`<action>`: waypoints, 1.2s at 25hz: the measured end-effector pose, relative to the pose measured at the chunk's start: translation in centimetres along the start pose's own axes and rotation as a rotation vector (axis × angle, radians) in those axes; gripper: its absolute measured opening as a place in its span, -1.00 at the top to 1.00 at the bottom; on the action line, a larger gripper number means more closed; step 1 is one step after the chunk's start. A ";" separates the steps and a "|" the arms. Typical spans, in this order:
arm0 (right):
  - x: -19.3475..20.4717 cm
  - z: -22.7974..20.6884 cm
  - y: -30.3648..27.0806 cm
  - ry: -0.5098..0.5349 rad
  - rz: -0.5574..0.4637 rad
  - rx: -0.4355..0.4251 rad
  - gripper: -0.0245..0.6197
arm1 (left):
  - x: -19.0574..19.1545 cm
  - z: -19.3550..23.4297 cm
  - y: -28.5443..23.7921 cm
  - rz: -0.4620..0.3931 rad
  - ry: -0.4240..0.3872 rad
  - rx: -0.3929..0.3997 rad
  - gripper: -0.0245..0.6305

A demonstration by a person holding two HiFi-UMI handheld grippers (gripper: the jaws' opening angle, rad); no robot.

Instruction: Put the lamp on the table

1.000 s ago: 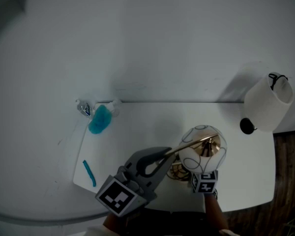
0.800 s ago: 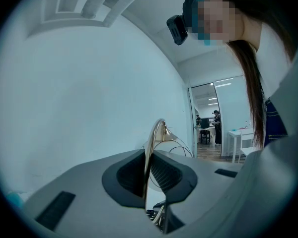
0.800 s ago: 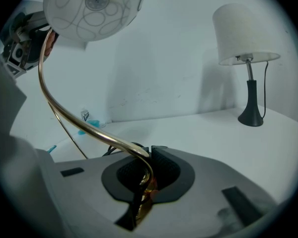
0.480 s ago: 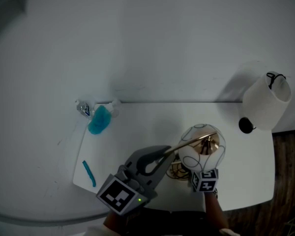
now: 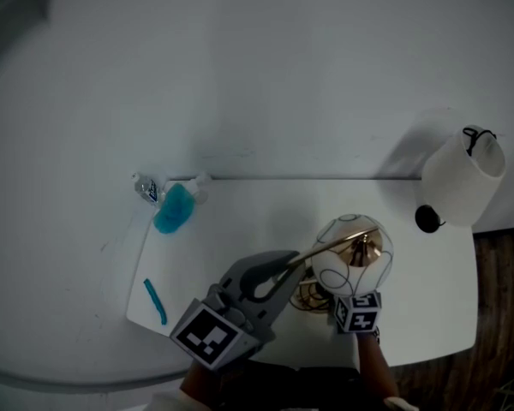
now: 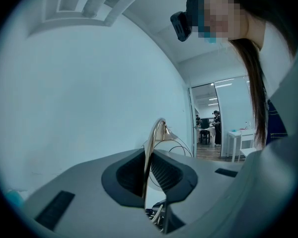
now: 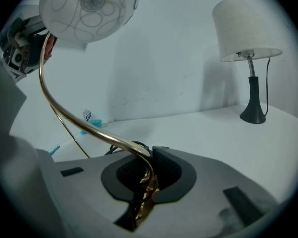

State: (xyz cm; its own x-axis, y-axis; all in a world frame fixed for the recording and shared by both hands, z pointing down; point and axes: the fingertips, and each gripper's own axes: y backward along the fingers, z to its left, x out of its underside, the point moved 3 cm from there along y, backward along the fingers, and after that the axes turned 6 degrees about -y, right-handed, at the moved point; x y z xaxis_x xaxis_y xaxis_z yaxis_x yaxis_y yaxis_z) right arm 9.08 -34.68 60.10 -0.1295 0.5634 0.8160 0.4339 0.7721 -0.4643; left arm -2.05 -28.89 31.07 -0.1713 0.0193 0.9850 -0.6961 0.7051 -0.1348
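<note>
Barely anything moved this past second: my left gripper (image 6: 148,171) and right gripper (image 7: 145,175) kept their jaws clamped on the brass stem (image 7: 93,131) of the globe lamp (image 5: 353,247) over the desk (image 5: 240,221), unreleased

The left gripper (image 5: 284,270) is reaching rightward and upward, its fingers (image 6: 126,175) pressing together on the lamp's brass stem (image 6: 147,157). The right gripper (image 7: 145,175) is sitting just beside those fingers, its own fingers (image 7: 171,172) clamping the same stem, with the wrist (image 5: 370,362) trailing behind it.
</note>
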 end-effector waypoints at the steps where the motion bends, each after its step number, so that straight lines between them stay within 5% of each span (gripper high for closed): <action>1: 0.0 0.0 0.0 -0.001 0.003 0.001 0.86 | 0.0 0.0 0.0 0.000 0.000 0.000 0.79; 30: 0.2 -0.3 1.5 -0.010 -0.013 0.048 0.72 | -0.2 0.3 1.4 0.001 0.011 -0.035 0.69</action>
State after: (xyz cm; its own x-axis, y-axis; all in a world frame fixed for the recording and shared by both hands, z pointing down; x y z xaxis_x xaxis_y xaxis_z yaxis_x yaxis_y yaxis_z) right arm 9.94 -33.49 59.69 -0.1432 0.5562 0.8186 0.3890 0.7922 -0.4701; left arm -3.23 -28.11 30.69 -0.1638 0.0276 0.9861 -0.6711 0.7296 -0.1319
